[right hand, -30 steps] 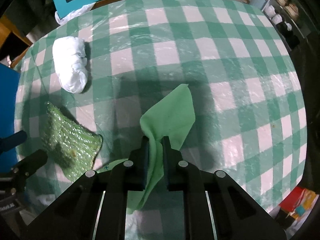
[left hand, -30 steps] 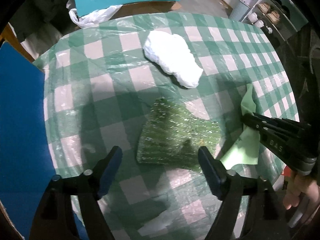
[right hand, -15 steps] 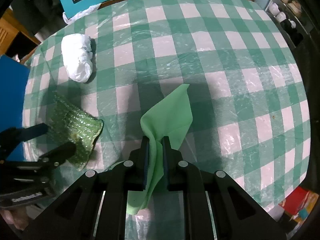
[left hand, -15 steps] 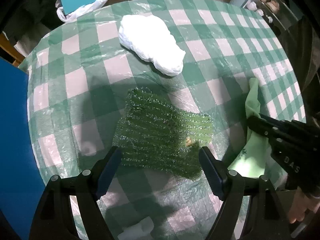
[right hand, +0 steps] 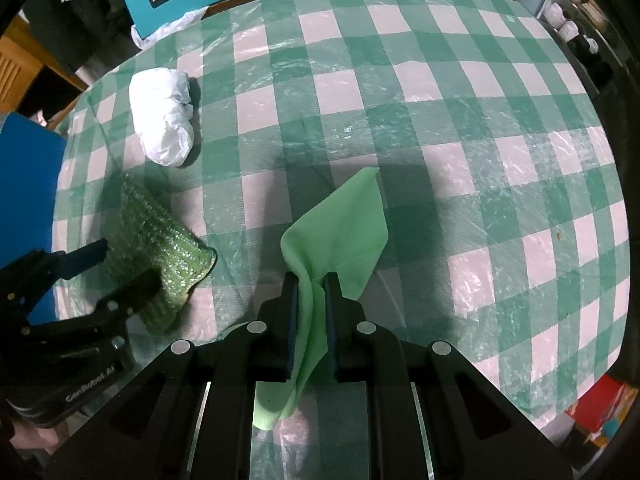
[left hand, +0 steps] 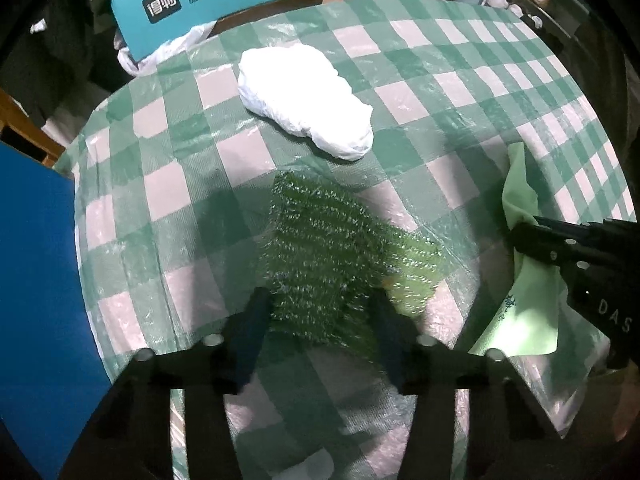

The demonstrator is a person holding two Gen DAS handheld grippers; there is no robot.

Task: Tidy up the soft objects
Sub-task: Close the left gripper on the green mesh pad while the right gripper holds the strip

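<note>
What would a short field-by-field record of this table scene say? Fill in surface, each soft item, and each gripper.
surface: round table under a green-and-white checked cloth with clear plastic over it
white item: crumpled white plastic bag, lying free near the far left edge
sparkly item: green glittery scrubbing cloth, bunched between the left gripper fingers
left gripper: jaws closing around the scrubbing cloth
pale item: light green cloth, one edge raised
right gripper: shut on the light green cloth

Wide bare checked tablecloth (right hand: pixel 460 128) right of green cloth (right hand: pixel 344 232); white bundle (right hand: pixel 162 120) blocks far left.
</note>
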